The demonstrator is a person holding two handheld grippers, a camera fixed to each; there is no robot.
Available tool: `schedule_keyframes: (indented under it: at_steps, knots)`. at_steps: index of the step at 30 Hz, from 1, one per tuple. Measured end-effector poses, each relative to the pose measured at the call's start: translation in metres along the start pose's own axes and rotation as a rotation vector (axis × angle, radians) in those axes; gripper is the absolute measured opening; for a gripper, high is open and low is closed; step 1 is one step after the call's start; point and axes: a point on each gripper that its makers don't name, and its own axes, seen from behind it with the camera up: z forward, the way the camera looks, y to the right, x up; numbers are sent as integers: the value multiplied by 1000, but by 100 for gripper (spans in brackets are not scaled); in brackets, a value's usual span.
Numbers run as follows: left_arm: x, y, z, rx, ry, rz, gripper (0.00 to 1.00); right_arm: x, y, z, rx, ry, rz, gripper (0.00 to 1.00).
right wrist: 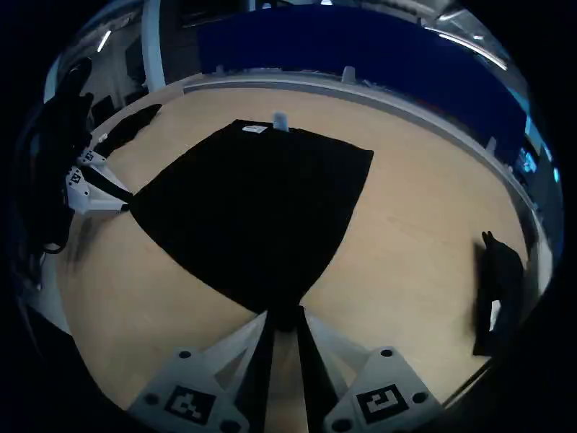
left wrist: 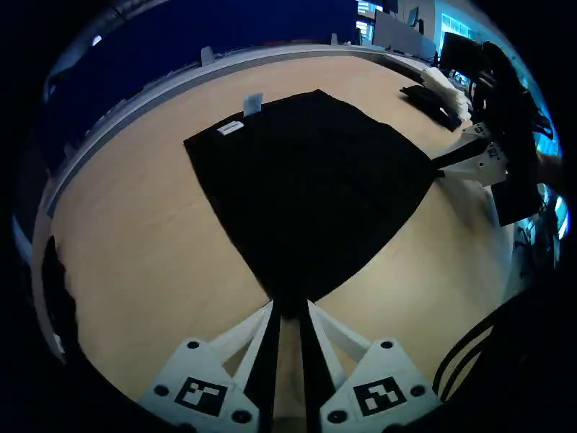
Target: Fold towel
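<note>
Left gripper [left wrist: 288, 307] and right gripper [right wrist: 287, 317] each clamped a towel [left wrist: 310, 187] corner at 6 o'clock; towel lay flat; fold apparently pending.

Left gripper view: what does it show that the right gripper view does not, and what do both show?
Left gripper view: a white bumpy cloth pile near the table's far end, and the right gripper seen from afar. Right gripper view: the left gripper from afar. Both: the black towel flat on the light wooden table, one corner pinched in each gripper.
</note>
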Motion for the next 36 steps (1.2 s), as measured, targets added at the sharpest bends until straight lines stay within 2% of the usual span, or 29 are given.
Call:
schedule_keyframes:
  at_steps: [5, 11, 20, 29, 36]
  knots:
    - [3, 3, -1, -7, 4, 5, 10, 3, 0, 0, 0, 2, 0, 18]
    - [6, 3, -3, -2, 8, 3, 9, 8, 2, -2, 0, 9, 1, 17]
    - [19, 3, -13, 6, 37, -51, 9, 25, 2, -10, 3, 29, -11, 17]
    - [31, 2, -38, 17, 65, -75, 9, 46, -2, -29, 7, 54, -19, 17]
    - [33, 9, -60, 16, 78, -97, 9, 48, -9, -50, 15, 52, -29, 17]
